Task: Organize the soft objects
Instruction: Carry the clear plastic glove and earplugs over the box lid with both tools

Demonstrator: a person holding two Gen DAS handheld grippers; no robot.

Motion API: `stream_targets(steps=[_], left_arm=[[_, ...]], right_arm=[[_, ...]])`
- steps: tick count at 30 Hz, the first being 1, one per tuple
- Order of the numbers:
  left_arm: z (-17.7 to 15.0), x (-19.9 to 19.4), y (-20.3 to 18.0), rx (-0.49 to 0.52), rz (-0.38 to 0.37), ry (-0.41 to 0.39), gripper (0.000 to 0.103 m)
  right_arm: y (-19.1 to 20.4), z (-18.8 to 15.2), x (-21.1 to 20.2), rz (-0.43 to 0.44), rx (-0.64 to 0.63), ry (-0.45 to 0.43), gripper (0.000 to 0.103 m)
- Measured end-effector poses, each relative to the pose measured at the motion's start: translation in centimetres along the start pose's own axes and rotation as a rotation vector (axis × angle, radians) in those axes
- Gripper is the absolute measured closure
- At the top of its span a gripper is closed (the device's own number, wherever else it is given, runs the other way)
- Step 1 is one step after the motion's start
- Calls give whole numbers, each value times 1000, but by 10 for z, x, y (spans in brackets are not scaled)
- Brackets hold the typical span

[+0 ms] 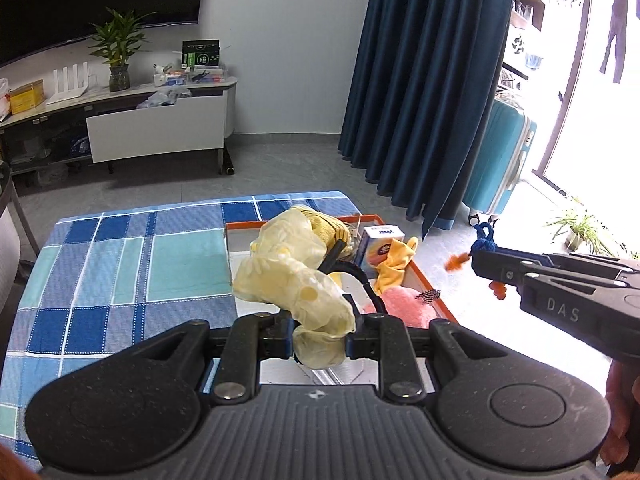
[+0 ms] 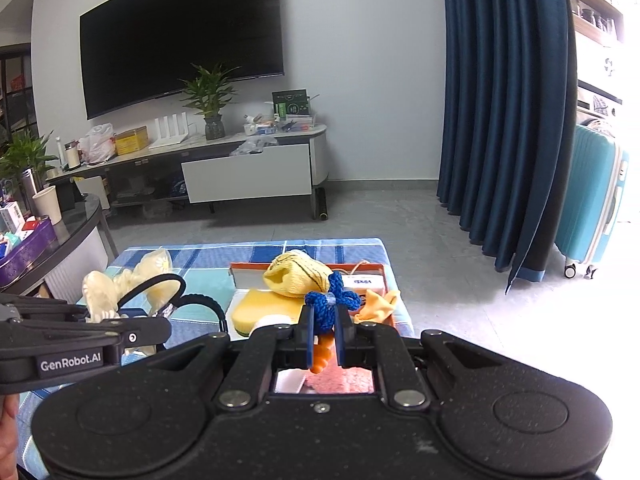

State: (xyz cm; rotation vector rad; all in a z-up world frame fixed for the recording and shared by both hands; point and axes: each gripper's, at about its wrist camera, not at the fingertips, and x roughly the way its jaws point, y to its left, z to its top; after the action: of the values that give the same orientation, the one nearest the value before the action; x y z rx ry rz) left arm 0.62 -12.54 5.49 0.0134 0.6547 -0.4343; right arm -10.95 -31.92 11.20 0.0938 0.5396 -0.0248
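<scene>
Pale yellow sheer fabric point(image 1: 294, 280), bunched around a black headband point(image 1: 366, 280), is pinched in the jaws of the left gripper point(image 1: 320, 338) and hangs above the near edge of the desk point(image 1: 120, 264), which wears a blue checked cloth. Just to its right, the right gripper point(image 2: 323, 334) has its jaws pressed together on a blue knitted cord point(image 2: 330, 304) with orange bits point(image 2: 320, 358) dangling below. Under and beyond both grippers lies an orange-rimmed tray point(image 2: 308, 267) on the right half of the desk. It holds a yellow knitted pouch point(image 2: 298, 276) at the far side, a yellow sponge point(image 2: 260, 312) to the left, a small carton point(image 1: 380, 246), a yellow cloth point(image 1: 396, 264) at the right, and a pink fluffy thing point(image 1: 404, 306) nearest.
</scene>
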Motion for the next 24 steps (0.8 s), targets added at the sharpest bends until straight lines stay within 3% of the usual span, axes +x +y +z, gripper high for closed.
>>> stream_targets(steps=[24], left_arm=[[-16,11,-33,70,-66,54,80]], right_arm=[[-16,-3,4,7,21,18,90]])
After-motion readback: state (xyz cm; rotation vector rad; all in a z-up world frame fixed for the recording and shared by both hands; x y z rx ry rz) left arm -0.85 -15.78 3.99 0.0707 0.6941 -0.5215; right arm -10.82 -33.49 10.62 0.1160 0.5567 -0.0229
